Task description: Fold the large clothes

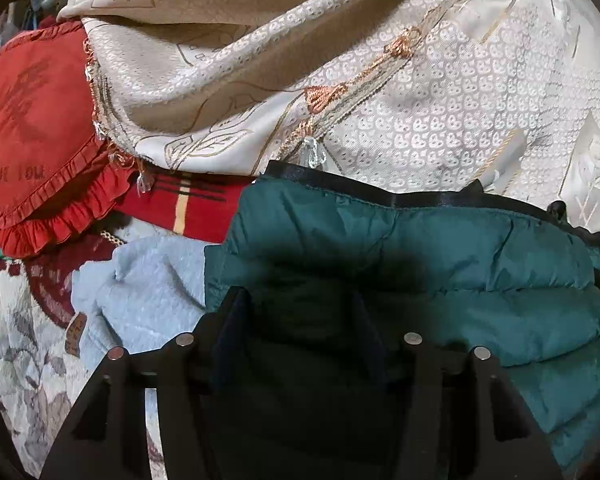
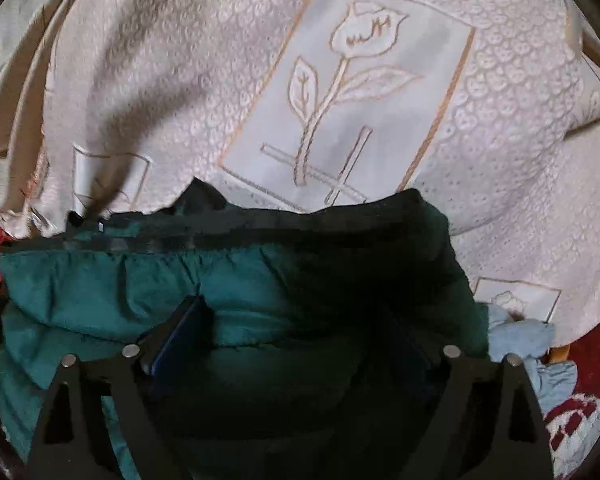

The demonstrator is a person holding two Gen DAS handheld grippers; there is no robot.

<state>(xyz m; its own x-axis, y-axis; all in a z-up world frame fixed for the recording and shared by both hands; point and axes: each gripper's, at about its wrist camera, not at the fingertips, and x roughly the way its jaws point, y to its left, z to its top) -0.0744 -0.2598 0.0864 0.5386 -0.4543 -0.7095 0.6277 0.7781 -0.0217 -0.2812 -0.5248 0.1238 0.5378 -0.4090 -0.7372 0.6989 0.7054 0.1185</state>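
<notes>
Both hand-held grippers, left [image 1: 300, 304] and right [image 2: 296, 320], hang released just above the green puffer jacket [image 1: 440, 264].

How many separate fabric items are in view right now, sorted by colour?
Green: 1, puffer jacket
Cream: 1, patterned cloth
Red: 2, frilled cushion and striped blanket
Light blue: 1, fleece
Total: 5

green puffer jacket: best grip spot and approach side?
Grip the green puffer jacket along its black-trimmed edge, coming down from above on the near side. That hem lies as a raised ridge against the cream floral cloth, thinner than the puffy quilted body, so it should fit between the fingers. The right gripper already stands open over the jacket.
</notes>
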